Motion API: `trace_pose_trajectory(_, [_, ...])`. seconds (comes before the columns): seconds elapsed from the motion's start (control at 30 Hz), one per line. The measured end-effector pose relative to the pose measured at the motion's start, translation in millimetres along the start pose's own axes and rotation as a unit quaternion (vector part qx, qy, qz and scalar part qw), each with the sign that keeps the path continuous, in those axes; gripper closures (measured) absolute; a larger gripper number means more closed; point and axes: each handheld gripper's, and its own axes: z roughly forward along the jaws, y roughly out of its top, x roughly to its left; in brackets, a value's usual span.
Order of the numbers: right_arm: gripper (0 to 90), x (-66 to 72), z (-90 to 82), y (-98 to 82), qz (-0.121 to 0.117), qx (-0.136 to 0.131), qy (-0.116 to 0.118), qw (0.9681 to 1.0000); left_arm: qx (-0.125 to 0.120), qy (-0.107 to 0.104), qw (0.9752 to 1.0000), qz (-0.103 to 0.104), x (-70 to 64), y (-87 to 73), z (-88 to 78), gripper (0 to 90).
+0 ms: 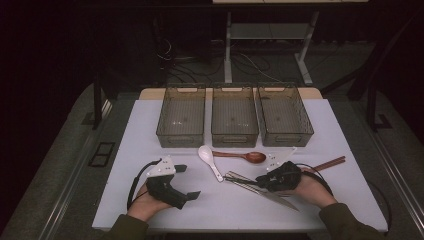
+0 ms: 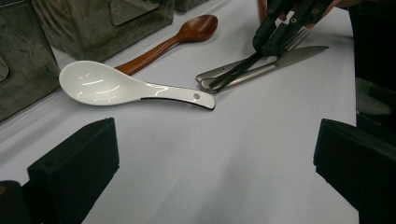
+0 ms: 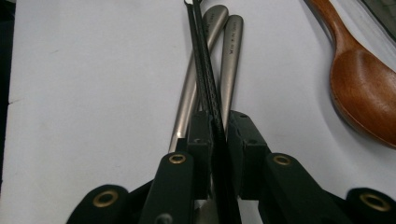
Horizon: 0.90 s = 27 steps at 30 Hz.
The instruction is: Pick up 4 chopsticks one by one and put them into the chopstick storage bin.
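Left gripper rests on the white table, jaws wide apart, holding nothing. White spoon lies just ahead of it, wooden spoon behind that, three clear bins in a row at the far edge. Right gripper has its jaws pinched on thin black chopsticks over a metal fork and knife, touching them. Brown chopsticks lie far right, partly hidden by the right hand
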Motion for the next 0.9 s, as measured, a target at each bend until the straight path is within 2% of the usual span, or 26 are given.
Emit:
trace_pose_trajectory(0.43, [80.6,-4.4,-1.3,-1.5,0.013,-0.004,0.001,0.9999,0.001,-0.001,1.0,0.001,-0.1,0.2,-0.3,0.0])
trace_pose_trajectory(0.57, [80.8,-6.4,-2.6,-2.7,0.018,-0.006,-0.009,0.9998,0.001,-0.002,1.0,0.001,-0.2,0.2,-0.5,0.0])
trace_pose_trajectory(0.8, [80.8,-14.8,-6.5,-7.6,0.045,-0.008,-0.035,0.9983,0.001,-0.001,1.0,0.001,-0.3,0.2,-0.8,0.0])
trace_pose_trajectory(0.9, [80.7,-16.7,-5.7,-9.8,0.058,-0.008,-0.038,0.9975,0.001,-0.001,1.0,0.001,-0.1,0.1,-0.7,0.0])
